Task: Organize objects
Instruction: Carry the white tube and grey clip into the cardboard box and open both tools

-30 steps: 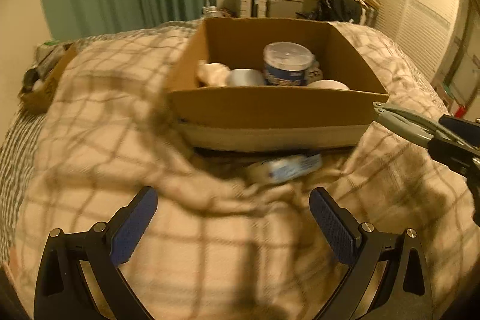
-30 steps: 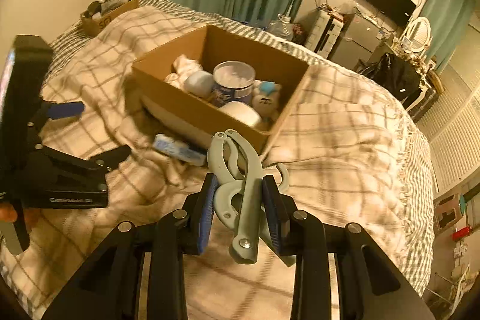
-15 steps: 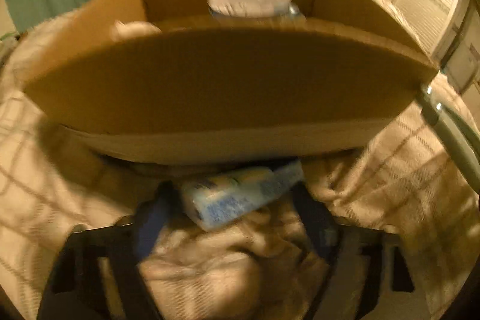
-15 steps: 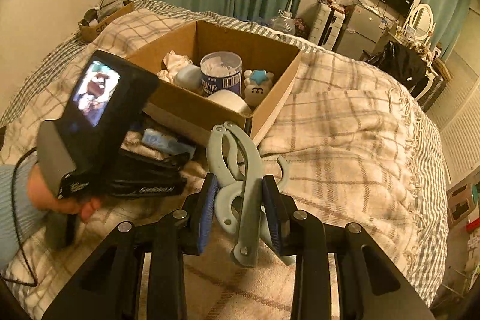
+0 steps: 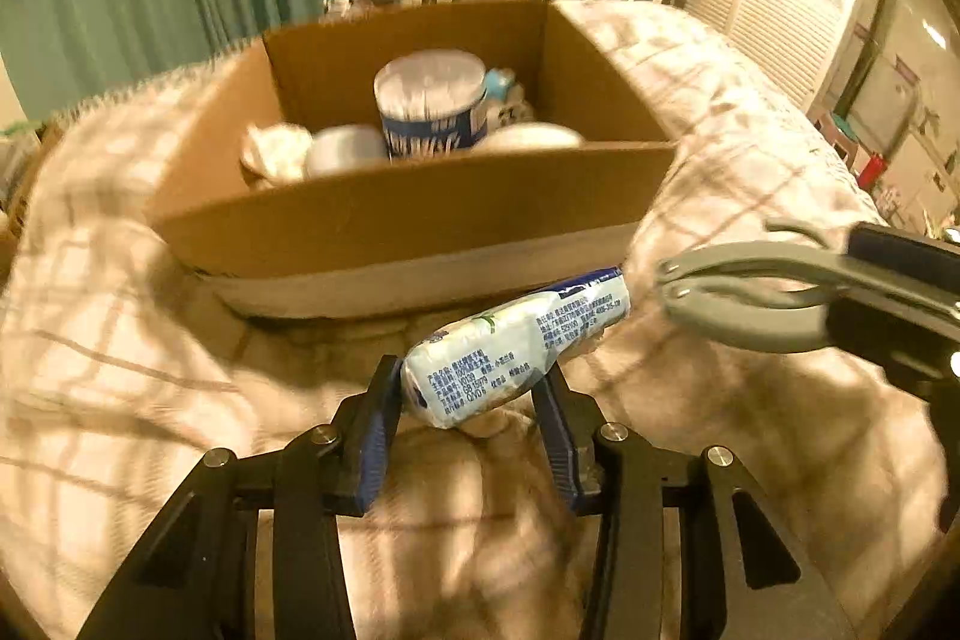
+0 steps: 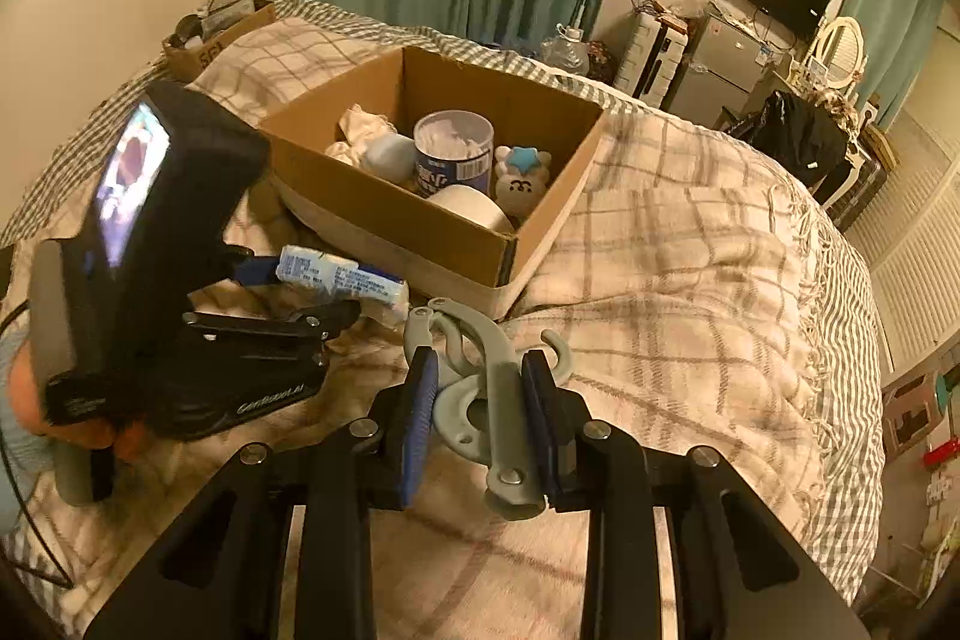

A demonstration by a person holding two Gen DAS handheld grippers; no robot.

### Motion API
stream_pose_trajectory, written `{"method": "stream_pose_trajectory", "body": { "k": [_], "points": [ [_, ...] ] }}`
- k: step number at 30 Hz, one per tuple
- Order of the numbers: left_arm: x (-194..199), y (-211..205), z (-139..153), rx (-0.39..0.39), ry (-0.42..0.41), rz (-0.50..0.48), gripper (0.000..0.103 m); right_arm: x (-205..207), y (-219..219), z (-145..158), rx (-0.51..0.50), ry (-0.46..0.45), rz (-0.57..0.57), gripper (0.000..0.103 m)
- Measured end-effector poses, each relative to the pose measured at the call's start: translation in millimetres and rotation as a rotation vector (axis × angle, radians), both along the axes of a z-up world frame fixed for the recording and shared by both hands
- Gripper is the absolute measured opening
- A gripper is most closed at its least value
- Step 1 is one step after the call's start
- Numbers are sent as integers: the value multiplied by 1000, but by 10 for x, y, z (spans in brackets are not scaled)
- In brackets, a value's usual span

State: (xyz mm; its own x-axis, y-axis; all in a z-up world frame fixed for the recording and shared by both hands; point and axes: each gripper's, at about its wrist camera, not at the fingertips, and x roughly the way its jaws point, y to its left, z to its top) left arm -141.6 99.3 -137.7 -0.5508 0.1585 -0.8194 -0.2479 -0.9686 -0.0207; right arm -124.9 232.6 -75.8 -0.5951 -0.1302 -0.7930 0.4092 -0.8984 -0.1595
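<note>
My left gripper (image 5: 468, 400) is shut on a white and blue tissue pack (image 5: 516, 355) and holds it just above the plaid blanket, in front of the cardboard box (image 5: 420, 214). The pack also shows in the right wrist view (image 6: 342, 277), beside the box (image 6: 420, 226). My right gripper (image 6: 480, 400) is shut on a grey plastic clip hook (image 6: 480, 376), right of the box's near corner. The hook also shows in the left wrist view (image 5: 744, 286). The box holds a blue and white tub (image 6: 453, 154), a tape roll (image 6: 471, 211), a small plush toy (image 6: 522, 178) and crumpled cloth.
The plaid blanket (image 6: 690, 250) covers the bed. A second small box (image 6: 210, 34) with clutter sits at the far left edge. Green curtains, a fridge and a black bag (image 6: 792, 136) stand behind the bed.
My left gripper went forward to the pack under the box's front, shut on it, and lifted it back. The right gripper kept hold of the grey hook and stayed near the box's corner.
</note>
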Motion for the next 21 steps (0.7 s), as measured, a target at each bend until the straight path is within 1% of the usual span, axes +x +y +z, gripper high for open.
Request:
{"method": "stream_pose_trajectory", "body": {
  "k": [5, 9, 12, 18, 21],
  "points": [
    [175, -130, 236, 25, 26, 17, 44, 173, -36, 164, 13, 29, -2, 28],
    [243, -274, 423, 32, 73, 35, 44, 287, -73, 344, 27, 66, -9, 28],
    [290, -380, 628, 50, 106, 54, 44, 355, -131, 536, 26, 101, -8, 28],
    [275, -587, 1010, 75, 169, 89, 44, 332, -255, 943, 36, 189, -1, 28],
    [148, -677, 1189, 81, 194, 106, 44, 212, -340, 1136, 24, 218, 2, 28]
  ]
}}
